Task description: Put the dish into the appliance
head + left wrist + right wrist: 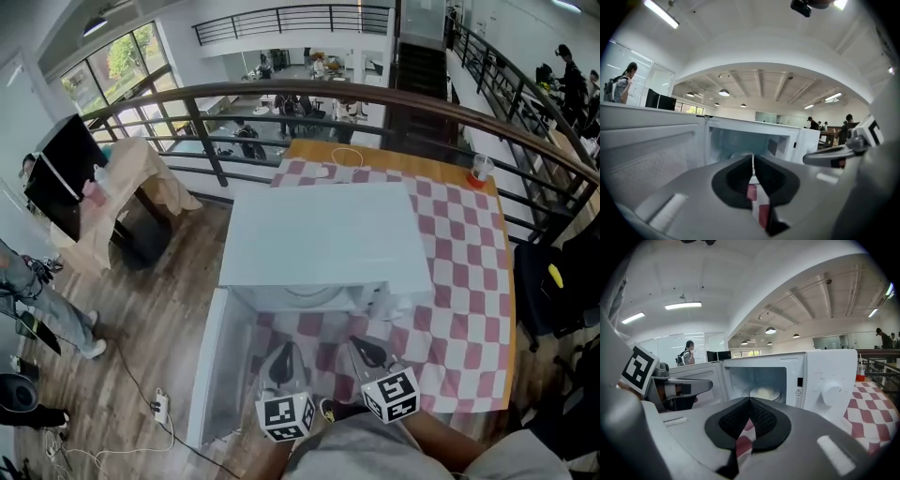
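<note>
Standing at the near edge of the table, the person holds both grippers low in front of a white microwave that sits on a red-and-white checked cloth. The microwave door is swung wide open and reaches toward 7 o'clock from the box.

The dish, pale and round, lies inside the cooking chamber on its floor, seen from the right gripper view just above the jaw tips and at 9 o'clock from the white knob on the control panel.

The left gripper is at 6 o'clock from the opening, beside the open door, with its jaws pressed together and nothing between them; in its own view the dark pads meet along a thin line. The right gripper is just at 3 o'clock from the left one, also closed on nothing, its pads meeting at the tips. Neither touches the microwave or the dish.

A cup with a red base stands at the table's far corner, at 1 o'clock from the microwave, close to a dark railing.
</note>
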